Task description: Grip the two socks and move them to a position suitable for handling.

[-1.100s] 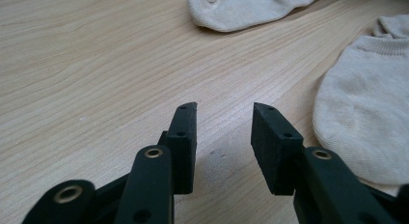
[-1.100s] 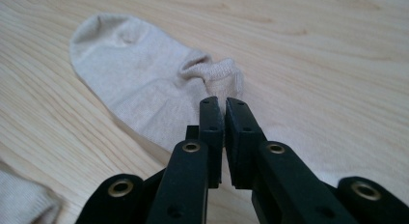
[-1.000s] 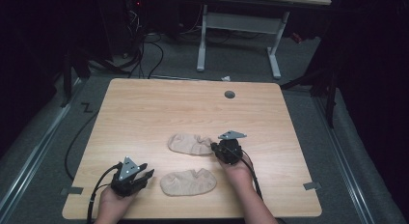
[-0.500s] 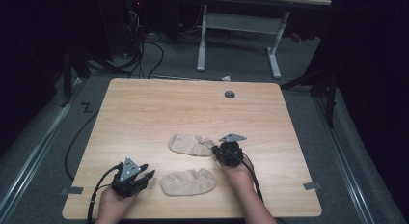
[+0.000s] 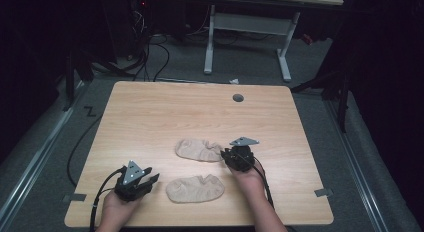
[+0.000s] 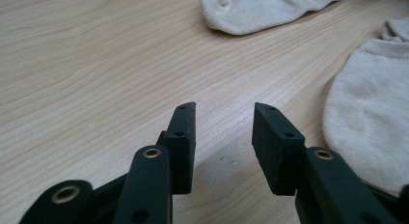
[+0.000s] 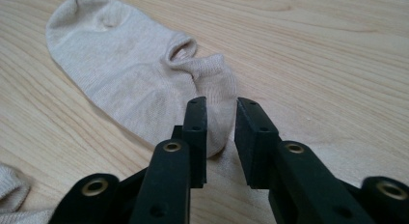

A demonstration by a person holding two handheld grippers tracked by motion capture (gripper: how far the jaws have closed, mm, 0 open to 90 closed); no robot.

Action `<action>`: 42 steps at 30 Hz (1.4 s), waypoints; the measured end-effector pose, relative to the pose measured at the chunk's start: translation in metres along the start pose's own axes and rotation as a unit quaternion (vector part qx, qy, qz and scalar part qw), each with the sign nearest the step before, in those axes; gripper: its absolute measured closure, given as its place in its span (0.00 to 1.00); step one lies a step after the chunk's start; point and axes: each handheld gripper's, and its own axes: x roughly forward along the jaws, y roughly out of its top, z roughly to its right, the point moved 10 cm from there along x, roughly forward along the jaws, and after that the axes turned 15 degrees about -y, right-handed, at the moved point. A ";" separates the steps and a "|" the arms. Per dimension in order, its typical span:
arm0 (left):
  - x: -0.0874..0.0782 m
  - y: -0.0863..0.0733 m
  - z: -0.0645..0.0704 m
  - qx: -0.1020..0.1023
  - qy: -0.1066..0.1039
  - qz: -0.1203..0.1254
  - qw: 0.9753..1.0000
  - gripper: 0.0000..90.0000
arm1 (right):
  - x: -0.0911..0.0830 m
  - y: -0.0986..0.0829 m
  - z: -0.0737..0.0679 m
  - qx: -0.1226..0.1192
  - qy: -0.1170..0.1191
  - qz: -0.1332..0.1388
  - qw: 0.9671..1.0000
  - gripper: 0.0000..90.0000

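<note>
Two beige ankle socks lie flat on the wooden table. The far sock has its heel end at my right gripper, whose jaws stand narrowly open with the sock's tip just in front of and under them. The near sock lies just right of my left gripper, which rests low over bare wood, open and holding nothing. In the left gripper view, the far sock is at the top edge. A corner of the near sock appears in the right gripper view.
A round cable hole sits near the table's far edge. Beyond the table are a white desk frame and cables on the floor. The table's front edge runs just under both hands.
My right gripper has edged slightly toward the far sock's heel end. The left gripper and both socks have stayed put.
</note>
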 end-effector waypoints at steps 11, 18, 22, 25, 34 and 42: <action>0.006 0.009 -0.007 0.003 0.014 -0.016 1.000 0.63 | -0.012 0.001 -0.002 -0.015 -0.005 0.023 1.000 0.67; 0.021 0.034 -0.008 -0.002 0.002 -0.019 1.000 0.61 | -0.014 -0.002 0.000 -0.013 0.008 0.029 0.999 0.71; 0.034 0.053 -0.010 -0.002 -0.004 -0.010 1.000 0.61 | -0.013 -0.004 0.005 0.002 0.012 0.027 1.000 0.70; 0.046 0.067 -0.015 -0.003 -0.008 -0.014 1.000 0.61 | -0.012 -0.002 0.008 0.008 0.007 0.028 1.000 0.71; 0.082 0.088 -0.024 0.010 -0.011 -0.036 0.999 0.61 | -0.009 -0.002 0.010 0.012 0.005 0.028 1.000 0.75; 0.102 0.079 -0.032 -0.023 -0.010 -0.051 0.998 0.68 | 0.006 -0.006 0.001 0.002 0.016 -0.003 1.000 0.75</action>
